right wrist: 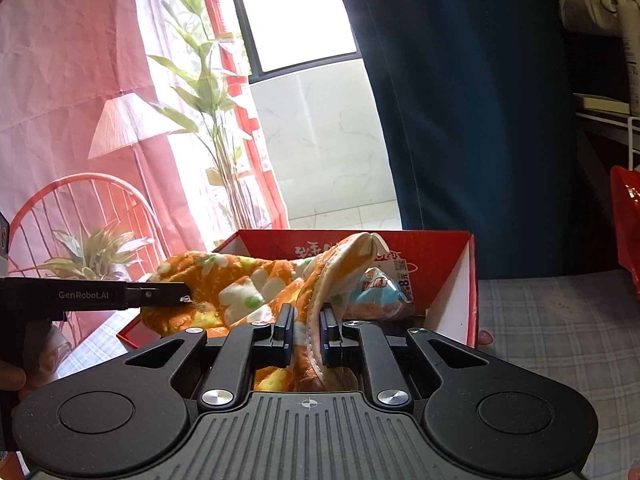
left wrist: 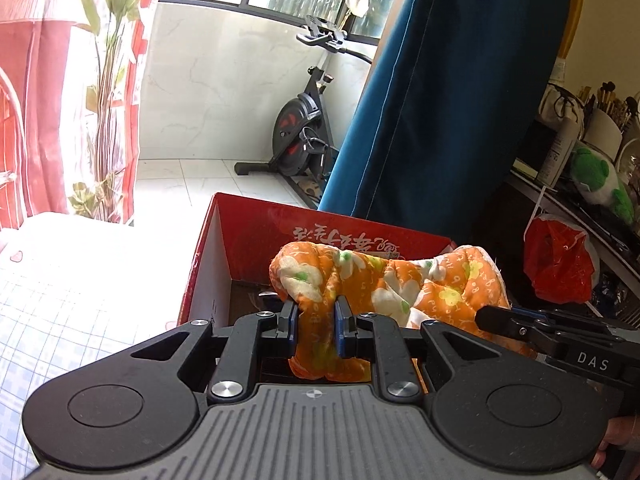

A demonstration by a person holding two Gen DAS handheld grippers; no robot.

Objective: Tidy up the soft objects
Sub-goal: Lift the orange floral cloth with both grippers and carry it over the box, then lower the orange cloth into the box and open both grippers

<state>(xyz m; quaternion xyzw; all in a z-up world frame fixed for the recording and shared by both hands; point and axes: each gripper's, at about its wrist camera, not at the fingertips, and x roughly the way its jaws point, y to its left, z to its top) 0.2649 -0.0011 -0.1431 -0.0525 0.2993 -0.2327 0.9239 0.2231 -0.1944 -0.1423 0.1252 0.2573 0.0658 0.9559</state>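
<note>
Cloth (left wrist: 384, 280) stretched sideways — above box (left wrist: 248, 232).

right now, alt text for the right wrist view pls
The right claw is shut on an orange flowered quilted cloth held over an open red box; the left claw pinches the cloth's other end. A snack packet lies inside the box.

Both grippers matte black w/ ribbed grey base, round side discs, silver screws, blue pads. Left gripper (left wrist: 316, 330) lower centre; right gripper (right wrist: 307, 338) same. Markings: "DAS", "GenRobot.AI".
</note>
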